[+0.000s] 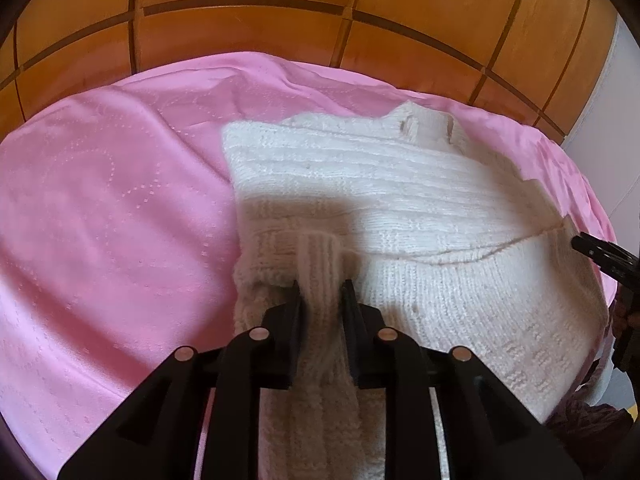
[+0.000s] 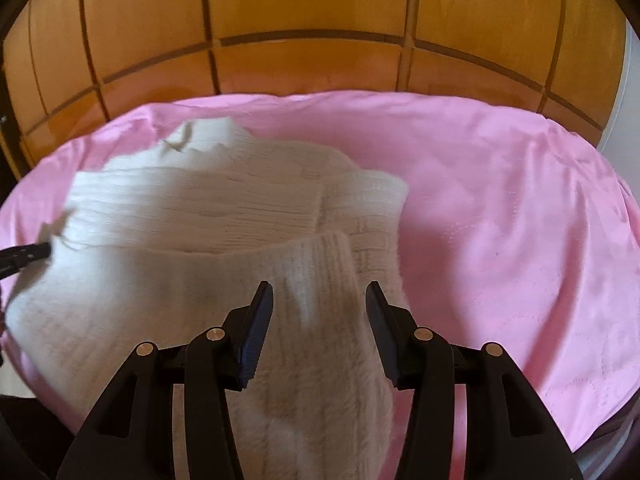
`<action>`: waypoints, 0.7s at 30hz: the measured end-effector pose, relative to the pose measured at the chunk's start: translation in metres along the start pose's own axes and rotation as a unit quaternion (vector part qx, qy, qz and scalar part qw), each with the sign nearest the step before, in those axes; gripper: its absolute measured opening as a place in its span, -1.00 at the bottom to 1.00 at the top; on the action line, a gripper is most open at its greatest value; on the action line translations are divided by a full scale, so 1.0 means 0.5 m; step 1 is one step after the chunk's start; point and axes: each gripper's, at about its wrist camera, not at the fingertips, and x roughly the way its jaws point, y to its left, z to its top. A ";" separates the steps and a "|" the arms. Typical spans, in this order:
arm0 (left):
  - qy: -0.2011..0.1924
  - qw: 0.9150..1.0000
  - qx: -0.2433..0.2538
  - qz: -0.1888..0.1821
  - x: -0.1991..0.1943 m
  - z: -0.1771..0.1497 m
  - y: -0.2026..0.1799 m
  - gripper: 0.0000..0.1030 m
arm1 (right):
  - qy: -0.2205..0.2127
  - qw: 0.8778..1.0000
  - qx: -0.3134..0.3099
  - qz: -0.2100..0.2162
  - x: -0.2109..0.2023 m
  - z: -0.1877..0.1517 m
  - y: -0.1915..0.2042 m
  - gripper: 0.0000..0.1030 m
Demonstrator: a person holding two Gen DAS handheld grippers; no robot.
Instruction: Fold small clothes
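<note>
Fingers (image 1: 302, 312): left pair pinching one sweater (image 1: 400, 208) cuff (right pair apart).

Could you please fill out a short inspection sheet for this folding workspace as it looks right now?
Surface: pink quilted sheet, wrinkled, spread over the bed.
Job's things: one white knitted sweater lying on the sheet, partly folded; ribbed sleeve cuff on each side.
Clutter: nothing seen.
Grippers: left tongs shut on a sleeve cuff; right tongs open, a cuff between them, pads not pressing.
Cables: nothing seen.
Surroundings: wooden panelled headboard behind the bed; pale wall to the right.
</note>
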 end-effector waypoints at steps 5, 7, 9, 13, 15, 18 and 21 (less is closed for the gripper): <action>-0.027 0.999 0.019 0.012 -0.033 0.002 -0.017 -0.88 | 0.005 0.999 -0.020 -0.031 0.008 -0.004 0.006 -0.90; -0.040 0.999 0.021 0.013 -0.054 0.004 -0.020 -0.89 | -0.004 0.999 -0.023 -0.037 -0.008 -0.001 0.005 -0.90; -0.049 0.999 0.017 0.002 -0.073 0.010 -0.019 -0.89 | -0.020 0.999 -0.019 -0.036 -0.036 0.010 0.005 -0.90; -0.060 0.998 0.012 -0.016 -0.105 0.033 -0.011 -0.89 | -0.064 0.998 -0.012 -0.023 -0.094 0.058 0.007 -0.91; -0.061 0.998 0.006 -0.020 -0.111 0.059 -0.001 -0.89 | -0.079 0.997 -0.006 -0.020 -0.099 0.099 0.003 -0.91; -0.058 0.998 -0.020 -0.028 -0.100 0.105 0.026 -0.89 | -0.081 0.997 0.005 -0.020 -0.066 0.156 -0.006 -0.91; -0.049 0.998 -0.033 -0.021 -0.065 0.167 0.052 -0.90 | -0.068 0.997 0.015 -0.029 0.005 0.217 -0.011 -0.91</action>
